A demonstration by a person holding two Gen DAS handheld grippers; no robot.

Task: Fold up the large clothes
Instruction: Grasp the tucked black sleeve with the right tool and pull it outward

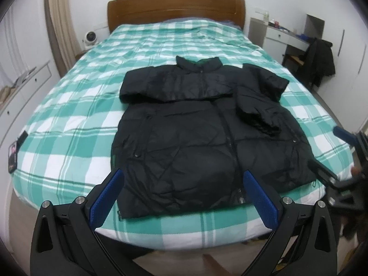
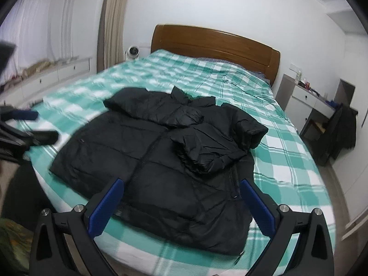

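Note:
A black puffer jacket (image 1: pixel 195 124) lies front up on the bed with the green and white checked cover (image 1: pixel 76 96), hem toward me. Both sleeves are folded in across the chest. My left gripper (image 1: pixel 184 181) is open and empty, hovering over the hem at the foot of the bed. My right gripper (image 2: pixel 181 193) is open and empty above the jacket (image 2: pixel 161 151) lower right part. The right gripper also shows at the right edge of the left wrist view (image 1: pixel 345 156); the left gripper shows at the left edge of the right wrist view (image 2: pixel 27 126).
A wooden headboard (image 1: pixel 174 7) stands at the far end. A white nightstand (image 1: pixel 283 36) and a chair with a dark coat (image 1: pixel 319 62) stand to the right. A small fan (image 1: pixel 88 37) and white drawers (image 1: pixel 20 87) stand to the left.

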